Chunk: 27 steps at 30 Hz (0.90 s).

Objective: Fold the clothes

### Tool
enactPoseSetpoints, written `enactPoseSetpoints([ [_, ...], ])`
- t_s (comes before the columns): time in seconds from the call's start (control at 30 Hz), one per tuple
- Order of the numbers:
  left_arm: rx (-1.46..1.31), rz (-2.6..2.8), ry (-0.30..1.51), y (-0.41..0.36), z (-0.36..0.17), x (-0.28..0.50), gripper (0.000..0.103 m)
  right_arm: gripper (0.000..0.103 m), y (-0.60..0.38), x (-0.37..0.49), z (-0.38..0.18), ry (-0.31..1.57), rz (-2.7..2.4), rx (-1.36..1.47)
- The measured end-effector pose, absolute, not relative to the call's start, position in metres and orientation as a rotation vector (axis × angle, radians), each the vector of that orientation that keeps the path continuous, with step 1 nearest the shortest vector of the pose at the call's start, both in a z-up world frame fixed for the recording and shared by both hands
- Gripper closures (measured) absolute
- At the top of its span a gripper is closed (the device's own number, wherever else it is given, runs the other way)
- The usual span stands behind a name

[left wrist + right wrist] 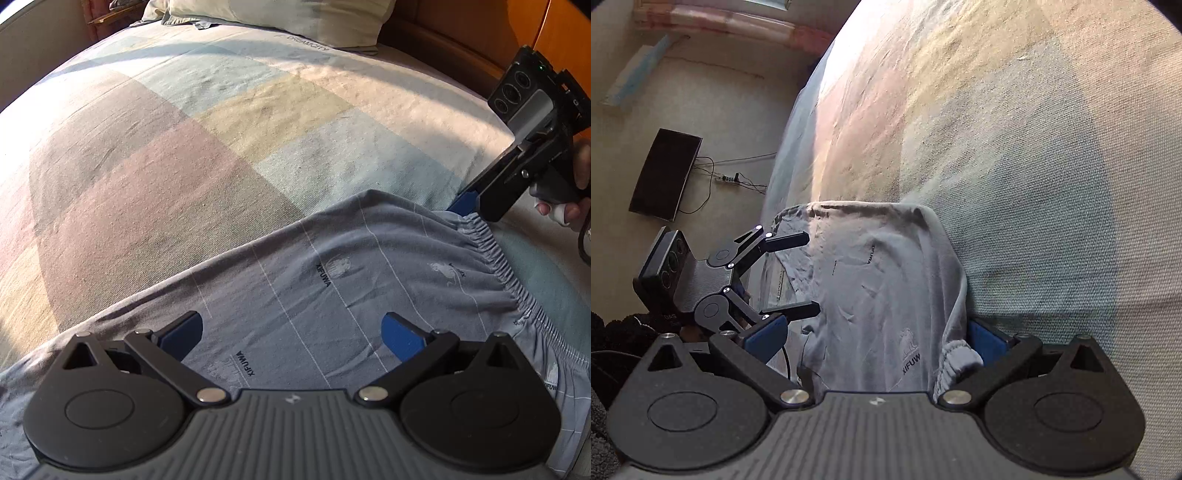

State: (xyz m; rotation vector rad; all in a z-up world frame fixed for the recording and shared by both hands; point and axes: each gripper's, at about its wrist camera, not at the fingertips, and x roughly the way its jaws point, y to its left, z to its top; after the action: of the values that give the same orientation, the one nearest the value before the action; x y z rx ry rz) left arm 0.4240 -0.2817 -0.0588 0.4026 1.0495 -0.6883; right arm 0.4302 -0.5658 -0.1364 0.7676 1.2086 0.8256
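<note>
So the garment here is a pair of grey-blue boxer shorts (332,288) with an elastic waistband (495,258) and little "XIFUWA" prints, lying flat-ish near the edge of a bed with a colour-block bedsheet (207,147). There's a pillow (280,18) up at the head end, well apart from the action.

The thing the next move hangs on: the shorts' long axis runs from one gripper to the other. The waistband end sits at the right gripper (875,343), and the leg end lies under the left gripper (291,336). So each hand is already parked at its own end of the cloth.

Left gripper: jaws spread wide, hovering just above the fabric, not pinching anything. You can see it from the right wrist view too (798,273), fingers apart beside the leg hem.

Right gripper: also spread, with the bunched waistband sitting between its blue pads (986,339). It looks like it's straddling the elastic rather than clamped on it, since the gap between the pads is wide.

Best guess is both need to close on their ends, then one end gets carried over along that long axis to meet the other. The right side is the nearer one to an actual grab, the cloth is already in its mouth.
</note>
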Motion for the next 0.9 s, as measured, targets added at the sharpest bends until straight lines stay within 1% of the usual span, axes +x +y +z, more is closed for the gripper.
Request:
enactPoseSetpoints([
  [0.1, 0.401, -0.701, 1.048, -0.28, -0.057, 0.425, 0.001, 0.0, -0.565, 0.431, -0.134, 1.219, 0.837, 0.753],
  [0.23, 0.394, -0.718, 1.044, -0.276, -0.055, 0.426, 0.001, 0.0, -0.577, 0.408, -0.136, 1.248, 0.843, 0.836],
  [0.33, 0.379, -0.712, 1.051, -0.272, -0.057, 0.426, 0.001, 0.0, -0.58, 0.395, -0.14, 1.233, 0.857, 0.878],
  [0.43, 0.365, -0.706, 1.063, -0.271, -0.061, 0.427, 0.001, 0.0, -0.58, 0.405, -0.145, 1.221, 0.847, 0.92],
  [0.57, 0.345, -0.714, 1.087, -0.272, -0.066, 0.425, 0.001, 0.0, -0.572, 0.422, -0.141, 1.243, 0.855, 0.877],
  [0.67, 0.294, -0.736, 1.109, -0.273, -0.069, 0.424, 0.001, 0.0, -0.568, 0.429, -0.139, 1.249, 0.865, 0.849],
  [0.8, 0.168, -0.815, 1.189, -0.273, -0.082, 0.421, 0.001, 0.001, -0.571, 0.424, -0.138, 1.216, 0.869, 0.855],
  [0.83, 0.148, -0.831, 1.205, -0.274, -0.086, 0.42, 0.001, 0.002, -0.571, 0.424, -0.139, 1.213, 0.866, 0.854],
  [0.9, 0.144, -0.836, 1.212, -0.275, -0.093, 0.416, 0.001, 0.011, -0.577, 0.423, -0.142, 1.219, 0.84, 0.84],
])
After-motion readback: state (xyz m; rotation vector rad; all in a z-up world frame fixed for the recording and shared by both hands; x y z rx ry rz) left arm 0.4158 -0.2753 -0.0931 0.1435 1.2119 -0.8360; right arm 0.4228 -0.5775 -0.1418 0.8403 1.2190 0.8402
